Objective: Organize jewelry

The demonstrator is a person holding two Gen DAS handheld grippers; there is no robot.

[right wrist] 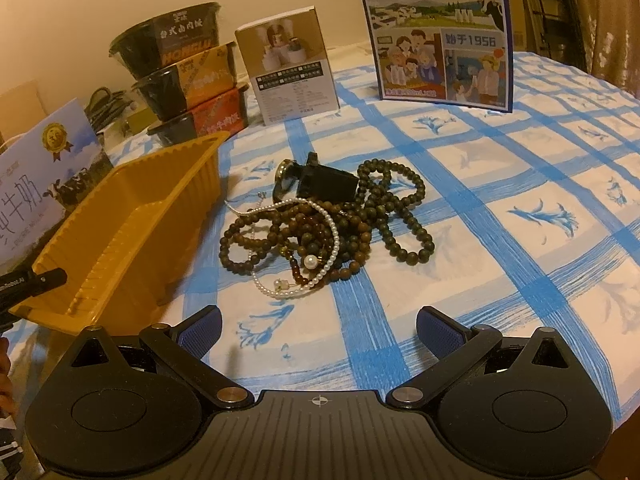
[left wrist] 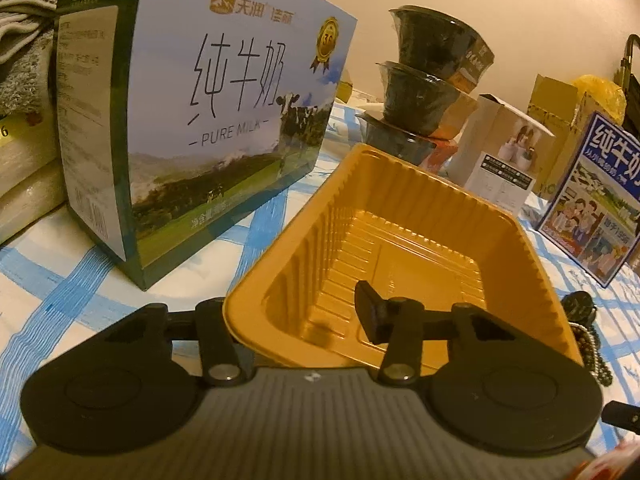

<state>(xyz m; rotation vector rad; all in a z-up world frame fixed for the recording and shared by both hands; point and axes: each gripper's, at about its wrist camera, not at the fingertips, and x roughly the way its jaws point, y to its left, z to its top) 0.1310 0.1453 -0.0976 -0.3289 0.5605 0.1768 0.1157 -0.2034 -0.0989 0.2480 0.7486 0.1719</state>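
An empty orange plastic tray (left wrist: 516, 240) is tilted up. My left gripper (left wrist: 300, 316) is shut on its near rim, one finger inside the tray (left wrist: 370, 312), the other under the rim. The tray also shows in the right wrist view (right wrist: 120, 208), at the left. A tangled pile of jewelry (right wrist: 320, 224) lies on the blue checked cloth: dark wooden bead strands (right wrist: 400, 208), a white pearl strand (right wrist: 328, 240) and a black watch (right wrist: 320, 180). My right gripper (right wrist: 318, 332) is open and empty, just in front of the pile.
A large milk carton box (left wrist: 192, 120) stands left of the tray. Stacked black food bowls (right wrist: 180, 72), a small white box (right wrist: 292, 64) and a blue milk box (right wrist: 440, 32) stand behind the pile. Folded towels (left wrist: 24, 40) lie at the far left.
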